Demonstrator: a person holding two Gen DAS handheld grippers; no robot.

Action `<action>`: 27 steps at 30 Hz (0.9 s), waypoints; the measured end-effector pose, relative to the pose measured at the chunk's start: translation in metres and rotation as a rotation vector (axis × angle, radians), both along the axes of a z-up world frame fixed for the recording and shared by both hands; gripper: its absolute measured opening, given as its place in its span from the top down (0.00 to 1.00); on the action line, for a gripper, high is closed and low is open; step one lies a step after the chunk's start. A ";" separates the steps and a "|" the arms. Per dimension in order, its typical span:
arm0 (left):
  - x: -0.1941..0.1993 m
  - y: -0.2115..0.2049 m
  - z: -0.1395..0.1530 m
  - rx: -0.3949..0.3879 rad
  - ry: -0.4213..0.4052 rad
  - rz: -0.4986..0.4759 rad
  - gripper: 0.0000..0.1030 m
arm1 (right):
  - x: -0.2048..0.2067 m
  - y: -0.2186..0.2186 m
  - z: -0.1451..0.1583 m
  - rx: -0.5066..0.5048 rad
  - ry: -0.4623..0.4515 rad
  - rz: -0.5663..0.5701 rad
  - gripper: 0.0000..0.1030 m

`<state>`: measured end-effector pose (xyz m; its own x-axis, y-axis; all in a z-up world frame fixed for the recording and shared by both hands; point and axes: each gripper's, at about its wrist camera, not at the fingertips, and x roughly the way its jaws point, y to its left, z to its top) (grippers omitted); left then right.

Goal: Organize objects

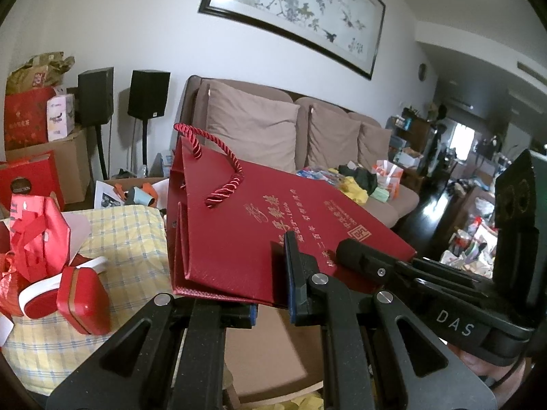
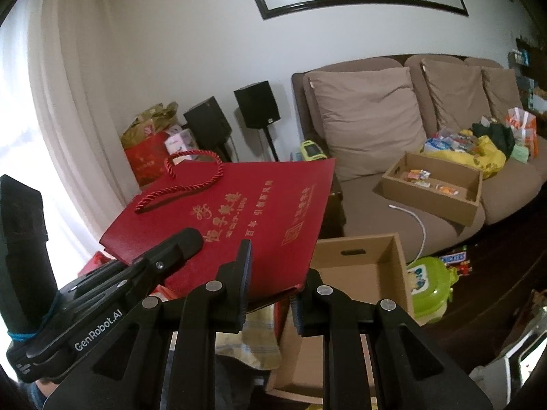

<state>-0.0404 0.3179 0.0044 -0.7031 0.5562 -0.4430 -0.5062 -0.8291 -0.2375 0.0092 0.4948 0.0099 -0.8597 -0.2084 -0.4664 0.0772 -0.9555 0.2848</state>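
Both grippers clamp the flattened red gift bag at its near edge: left gripper narrow on one corner, right gripper narrow on the other. Bag is lifted flat ahead of both, rope handle far side; open cardboard box below right gripper.

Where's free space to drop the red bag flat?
Open cardboard box under the red gift bag looks bare inside. Sofa seat between the tan cushion and the cardboard tray is free except a white cable. Crowded: checked cloth beside red boxes; far sofa end.
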 end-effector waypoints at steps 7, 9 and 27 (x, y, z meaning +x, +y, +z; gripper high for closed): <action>-0.008 0.007 -0.008 0.007 -0.019 -0.002 0.88 | -0.004 -0.001 -0.005 0.064 -0.003 -0.041 0.81; -0.008 0.009 -0.009 0.007 -0.022 -0.003 0.88 | -0.004 0.000 -0.006 0.076 -0.004 -0.051 0.81; -0.014 0.027 -0.022 -0.013 -0.047 -0.006 0.88 | -0.014 0.007 -0.021 0.167 -0.040 -0.112 0.81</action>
<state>-0.0542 0.3450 -0.0180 -0.6779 0.5545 -0.4827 -0.4999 -0.8291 -0.2504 -0.0051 0.5020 -0.0112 -0.8534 -0.0295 -0.5205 -0.0405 -0.9916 0.1226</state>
